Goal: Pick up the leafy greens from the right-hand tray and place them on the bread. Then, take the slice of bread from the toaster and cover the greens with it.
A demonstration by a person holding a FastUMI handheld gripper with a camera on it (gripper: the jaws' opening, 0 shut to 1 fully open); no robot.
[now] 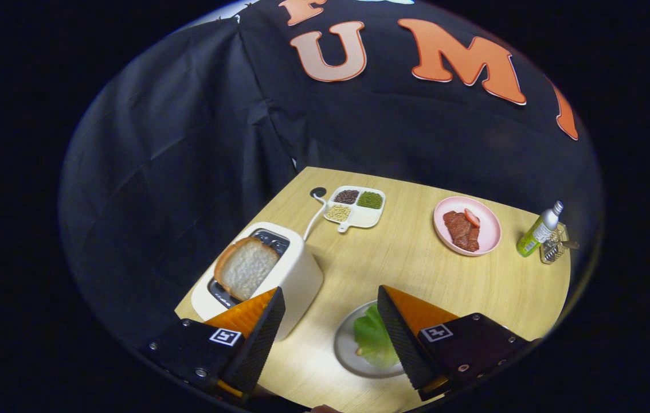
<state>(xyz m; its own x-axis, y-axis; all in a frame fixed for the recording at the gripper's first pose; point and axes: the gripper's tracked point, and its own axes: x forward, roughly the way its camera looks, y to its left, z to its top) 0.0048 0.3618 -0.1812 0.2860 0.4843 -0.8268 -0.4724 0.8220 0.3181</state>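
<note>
Wooden table (416,269), leafy greens (374,338) between open gripper (331,312) fingers, toaster (296,269) left.

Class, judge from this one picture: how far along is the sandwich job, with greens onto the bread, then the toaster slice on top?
Done, apparently: the leafy greens lie on the grey plate; whether bread is beneath them cannot be seen. In hand: nothing, the gripper is open and empty, with the greens between its fingers. Left: the slice of bread stands in the toaster and must yet cover the greens.
</note>
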